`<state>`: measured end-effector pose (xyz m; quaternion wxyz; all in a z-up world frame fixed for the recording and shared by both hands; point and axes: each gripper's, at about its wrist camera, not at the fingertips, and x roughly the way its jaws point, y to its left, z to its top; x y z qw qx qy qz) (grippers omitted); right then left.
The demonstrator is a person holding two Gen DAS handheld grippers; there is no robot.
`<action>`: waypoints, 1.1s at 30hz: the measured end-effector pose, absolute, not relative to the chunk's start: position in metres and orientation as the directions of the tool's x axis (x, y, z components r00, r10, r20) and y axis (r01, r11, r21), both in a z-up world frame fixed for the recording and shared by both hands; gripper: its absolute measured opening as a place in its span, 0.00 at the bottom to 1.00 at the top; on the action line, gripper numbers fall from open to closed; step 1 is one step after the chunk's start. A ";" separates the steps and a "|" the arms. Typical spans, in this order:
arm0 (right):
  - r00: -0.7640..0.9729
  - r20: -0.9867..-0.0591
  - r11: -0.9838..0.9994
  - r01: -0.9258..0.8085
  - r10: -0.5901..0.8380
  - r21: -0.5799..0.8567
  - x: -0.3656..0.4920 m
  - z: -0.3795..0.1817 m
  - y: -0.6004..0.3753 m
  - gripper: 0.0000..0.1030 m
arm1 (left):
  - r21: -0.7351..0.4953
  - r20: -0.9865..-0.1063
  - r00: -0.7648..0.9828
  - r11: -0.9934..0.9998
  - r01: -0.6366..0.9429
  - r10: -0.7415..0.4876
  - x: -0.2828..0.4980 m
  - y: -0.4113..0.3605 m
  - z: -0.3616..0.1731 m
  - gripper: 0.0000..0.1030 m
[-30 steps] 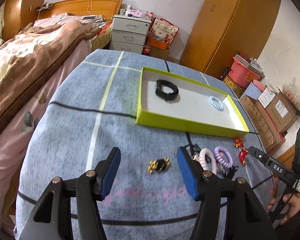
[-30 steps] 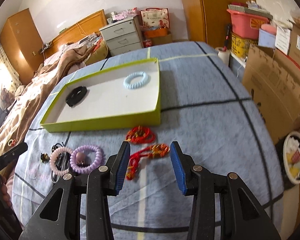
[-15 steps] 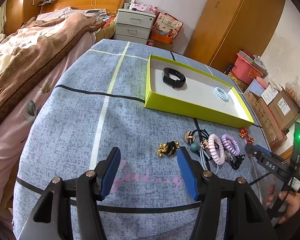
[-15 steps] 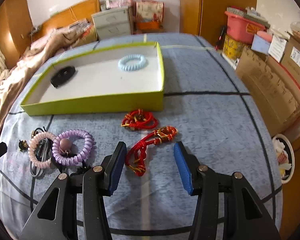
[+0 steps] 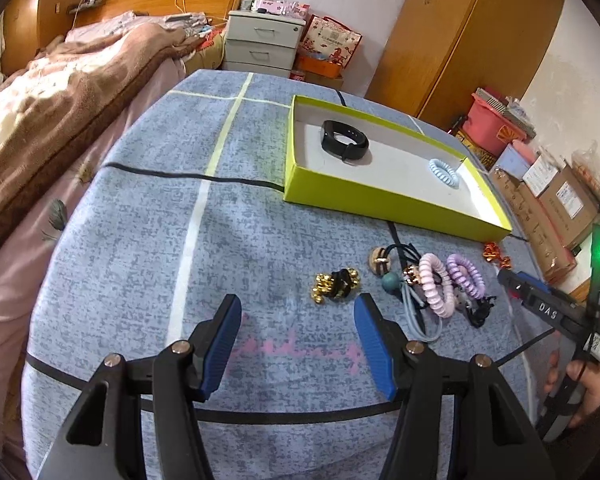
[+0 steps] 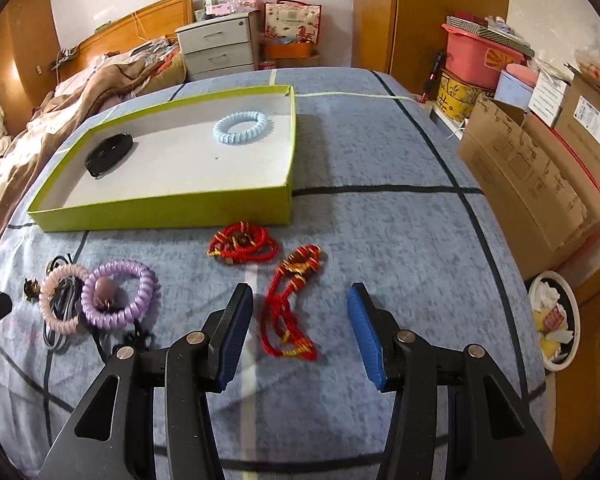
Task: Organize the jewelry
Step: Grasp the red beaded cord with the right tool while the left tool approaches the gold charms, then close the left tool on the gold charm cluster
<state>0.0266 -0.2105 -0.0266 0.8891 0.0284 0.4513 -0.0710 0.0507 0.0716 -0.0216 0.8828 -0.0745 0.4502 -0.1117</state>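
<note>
You are at the pick-up stage: two pieces already lie in the lime-green box lid (image 6: pixel 168 204), a black wristband (image 6: pixel 109 153) toward its left end and a pale blue spiral hair tie (image 6: pixel 241 126) toward its right, and the rest wait on the cloth in front of it.

Your right gripper (image 6: pixel 300 332) hangs over the longer red cord bracelet (image 6: pixel 290 308), low in the centre of the right wrist view. Its jaws have just been opening and now stand wide apart, with the cord's lower loops between them but no pad pressing on it. The next move, as I judge it, is to sink straight down, close on the bunched cord near its gold beads, and carry it up the frame into the lid. Cord is limp, so expect a trailing loop. A second red bracelet (image 6: pixel 242 243) lies just above it, beside the lid's near wall.

Your left gripper (image 5: pixel 296 344) is also parted and empty, its pads either side of bare cloth just below the black and gold beaded piece (image 5: pixel 336 285). To its right sit a pink spiral tie (image 5: pixel 436 290), a purple spiral tie (image 5: pixel 466 276) and tangled elastics.

The surface is a blue-grey checked cloth (image 6: pixel 380 240), soft and slightly creased. Around it: a bed with a brown blanket (image 5: pixel 60 100) at upper left, a grey drawer unit (image 6: pixel 216 46), cardboard boxes (image 6: pixel 540 168) on the right.
</note>
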 end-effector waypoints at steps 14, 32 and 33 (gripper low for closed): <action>0.607 -0.792 0.984 0.173 -0.068 0.047 0.021 -0.024 -0.229 0.12 | -0.139 -0.790 0.563 0.966 0.220 -0.242 0.059 0.048 -0.022 0.59; 0.649 -0.761 0.993 0.077 0.014 0.084 0.011 -0.010 -0.212 0.12 | -0.022 -0.807 0.558 0.955 0.297 -0.193 0.069 0.022 -0.030 0.40; 0.650 -0.760 0.994 0.073 0.018 0.086 0.011 -0.010 -0.211 0.12 | -0.024 -0.806 0.557 0.952 0.306 -0.200 0.068 0.022 -0.030 0.38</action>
